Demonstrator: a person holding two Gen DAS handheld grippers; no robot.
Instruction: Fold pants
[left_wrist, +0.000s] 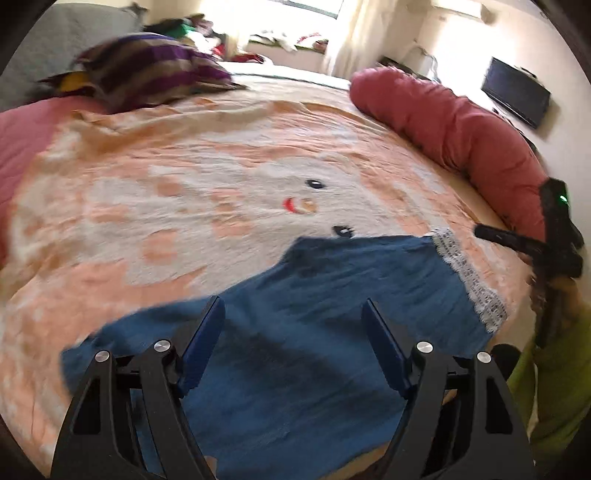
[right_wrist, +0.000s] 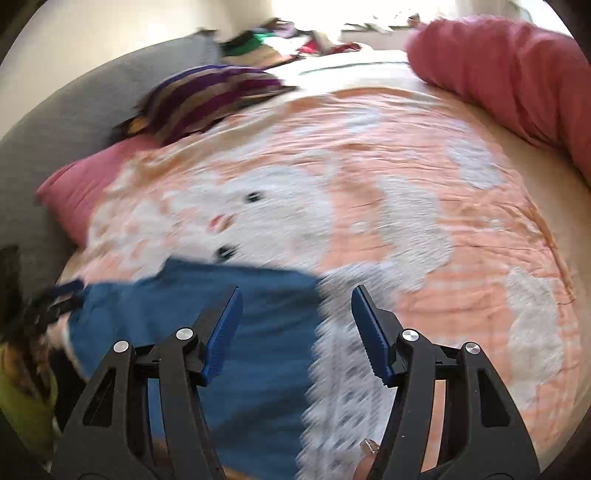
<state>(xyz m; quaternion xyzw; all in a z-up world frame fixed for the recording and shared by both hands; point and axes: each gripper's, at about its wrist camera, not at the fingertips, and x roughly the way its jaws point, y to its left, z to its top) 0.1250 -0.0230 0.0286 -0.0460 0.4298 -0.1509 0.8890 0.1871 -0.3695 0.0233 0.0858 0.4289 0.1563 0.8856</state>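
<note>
Blue pants (left_wrist: 332, 306) with a white lace waistband (left_wrist: 469, 277) lie flat on the bed near its front edge. My left gripper (left_wrist: 291, 314) is open and empty, hovering over the pants' middle. My right gripper (right_wrist: 295, 299) is open and empty, above the lace band (right_wrist: 343, 387) and the blue cloth (right_wrist: 229, 332). The right gripper also shows at the right edge of the left wrist view (left_wrist: 491, 233). The right wrist view is blurred by motion.
The bed carries a peach and white blanket (left_wrist: 221, 192) with a cartoon face. A striped purple pillow (left_wrist: 155, 70) lies at the back left, a rolled red quilt (left_wrist: 461, 129) along the right edge, a grey headboard (right_wrist: 74, 110) behind.
</note>
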